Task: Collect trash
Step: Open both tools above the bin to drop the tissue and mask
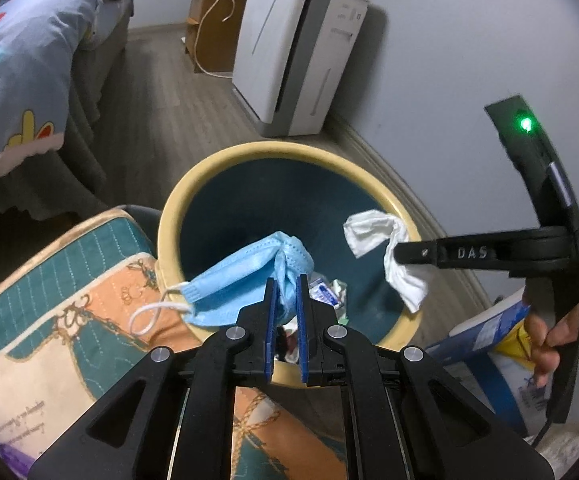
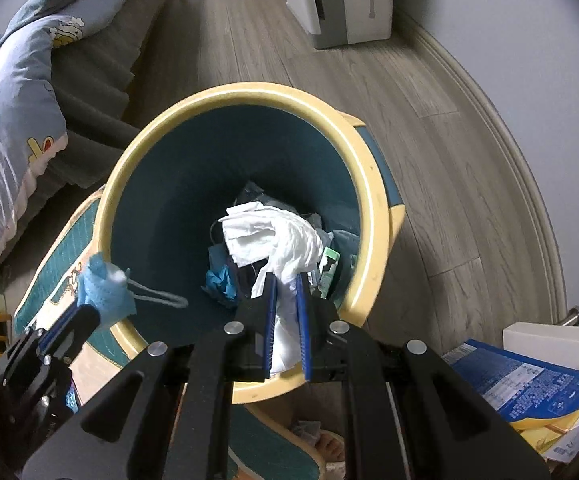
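A round bin with a cream rim and dark teal inside stands on the floor, with trash at its bottom. My left gripper is shut on a crumpled blue face mask, held over the bin's near left rim with its white ear loop dangling. My right gripper is shut on a crumpled white tissue, held above the bin's opening on the right side.
A patterned teal and orange cushion lies against the bin's left. A bed with a blue quilt is at left, a white air purifier by the wall. Blue and yellow booklets lie at right. A person's hand grips the right handle.
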